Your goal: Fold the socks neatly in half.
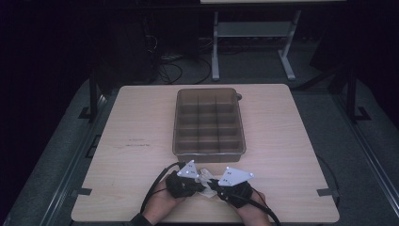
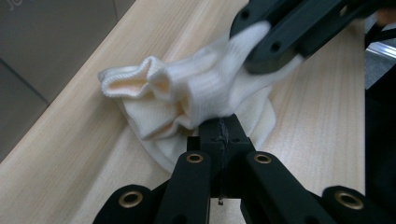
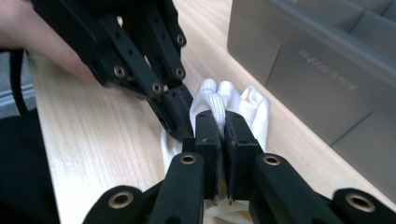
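A white ribbed sock [image 1: 205,173] lies bunched on the wooden table [image 1: 141,122], just in front of the grey box. Both grippers pinch it. In the left gripper view, my left gripper [image 2: 219,128] is shut on the sock's [image 2: 205,88] lower folds, and the right gripper's jaws reach in from the upper right, clamped on the cuff end. In the right gripper view, my right gripper [image 3: 223,123] is shut on a ridge of the sock [image 3: 254,109], and the left gripper's tip touches the fabric right beside it. From above, the left gripper [image 1: 199,181] and right gripper [image 1: 211,182] meet tip to tip.
A grey plastic box [image 1: 175,136] with several open compartments stands at the table's middle, a hand's width beyond the sock; its wall [image 3: 317,70] is close on the right in the right gripper view. The table's front edge lies just under the person's hands. Black cables trail back from both grippers.
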A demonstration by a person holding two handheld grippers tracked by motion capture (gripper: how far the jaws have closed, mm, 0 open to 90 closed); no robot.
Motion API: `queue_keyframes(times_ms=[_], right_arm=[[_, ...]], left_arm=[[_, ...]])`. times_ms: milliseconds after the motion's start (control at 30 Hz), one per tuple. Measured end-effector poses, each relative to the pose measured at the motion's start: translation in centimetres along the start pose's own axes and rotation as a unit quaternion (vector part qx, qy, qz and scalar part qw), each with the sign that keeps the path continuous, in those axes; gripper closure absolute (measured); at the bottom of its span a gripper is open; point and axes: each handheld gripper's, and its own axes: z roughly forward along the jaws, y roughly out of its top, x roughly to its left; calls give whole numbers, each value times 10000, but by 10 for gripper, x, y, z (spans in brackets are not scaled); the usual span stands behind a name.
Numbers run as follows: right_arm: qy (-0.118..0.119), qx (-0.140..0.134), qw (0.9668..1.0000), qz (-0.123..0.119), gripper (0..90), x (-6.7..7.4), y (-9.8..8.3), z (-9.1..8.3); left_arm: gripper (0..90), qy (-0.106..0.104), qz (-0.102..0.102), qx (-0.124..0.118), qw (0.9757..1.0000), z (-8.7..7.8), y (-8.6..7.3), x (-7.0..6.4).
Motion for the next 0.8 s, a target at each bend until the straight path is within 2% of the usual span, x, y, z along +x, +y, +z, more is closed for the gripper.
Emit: queue_keyframes(times_ms=[167, 300, 533, 633, 733, 800], right_arm=[[-67, 63, 10000, -25, 847, 2, -1, 4], [-34, 60, 10000, -60, 795, 2, -2, 5], [297, 51, 9995, 33, 622, 4, -1, 3], [474, -70, 9987, 160, 581, 2, 1, -3], [669, -297, 9967, 353, 602, -4, 3, -13], [790, -440, 9944, 546, 682, -11, 3, -17]], left_arm=[[879, 61, -37, -135, 9999, -14, -3, 2], [875, 168, -73, -188, 9997, -23, -4, 5], [863, 294, -176, -219, 9992, -37, -13, 10], [863, 352, -233, -242, 9988, -42, -18, 13], [855, 407, -298, -257, 9984, -47, -23, 16], [847, 440, -336, -260, 9981, -51, -26, 19]])
